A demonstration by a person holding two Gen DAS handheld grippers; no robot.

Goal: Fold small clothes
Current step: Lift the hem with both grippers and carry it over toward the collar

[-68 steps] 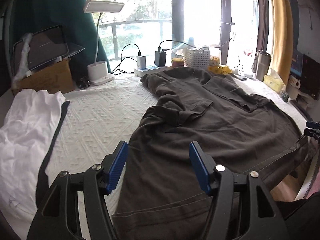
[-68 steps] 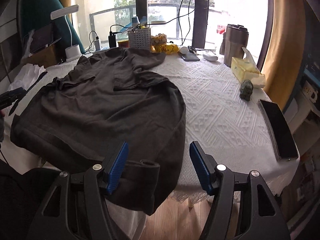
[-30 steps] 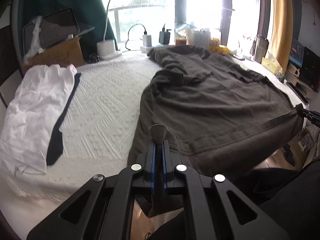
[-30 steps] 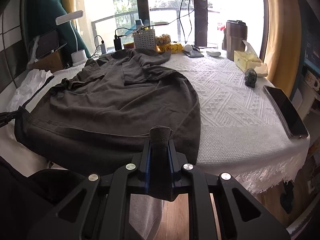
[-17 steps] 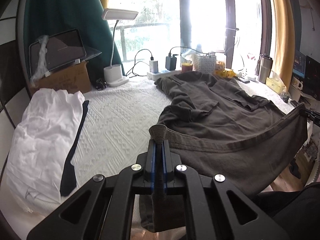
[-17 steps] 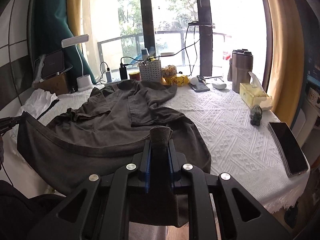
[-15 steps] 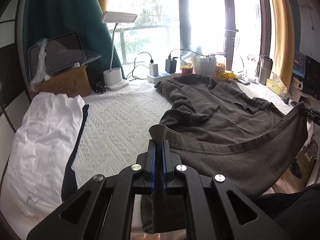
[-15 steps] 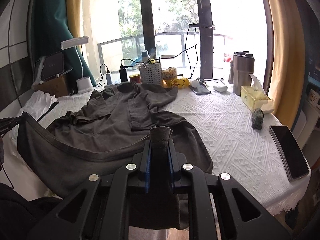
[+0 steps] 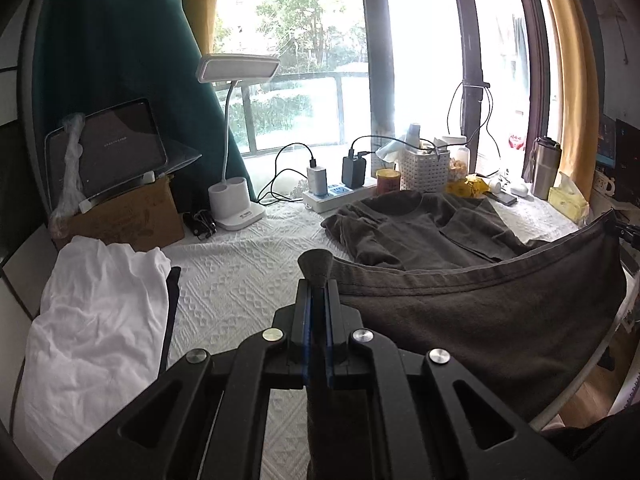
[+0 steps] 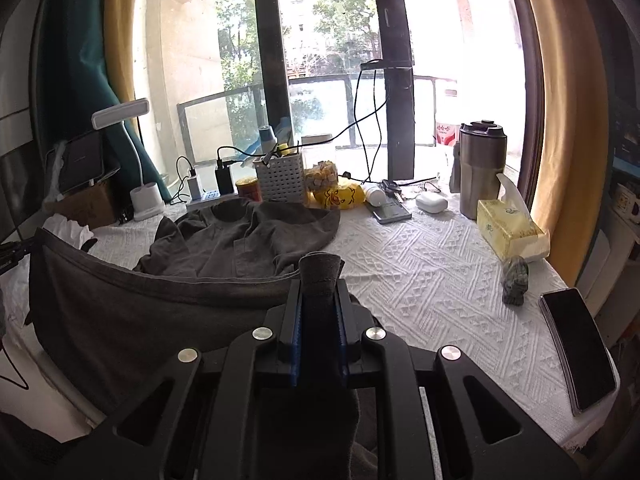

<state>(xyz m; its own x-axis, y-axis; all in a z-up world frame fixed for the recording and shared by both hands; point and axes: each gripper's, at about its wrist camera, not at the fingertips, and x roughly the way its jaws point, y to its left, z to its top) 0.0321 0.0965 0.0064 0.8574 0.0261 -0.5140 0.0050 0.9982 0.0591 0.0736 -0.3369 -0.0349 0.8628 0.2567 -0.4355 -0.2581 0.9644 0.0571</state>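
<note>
left gripper (image 9: 316, 292) clamped on one hem corner of the dark shirt (image 9: 460, 312), cloth tuft poking out past the fingertips at centre frame; right gripper (image 10: 320, 292) pinched shut on the other hem corner, thicker bunch between its pads; hem stretches between the two, raised off the table (image 10: 420, 280), lower half of the shirt hanging as a sheet; collar end lies flat mid-frame on the white cloth; white garment (image 9: 96, 320) lower left in left view; phone (image 10: 578, 344) lower right in right view; lamp (image 9: 236, 152), basket (image 10: 280, 178), tumbler (image 10: 480, 168) far back by the window
</note>
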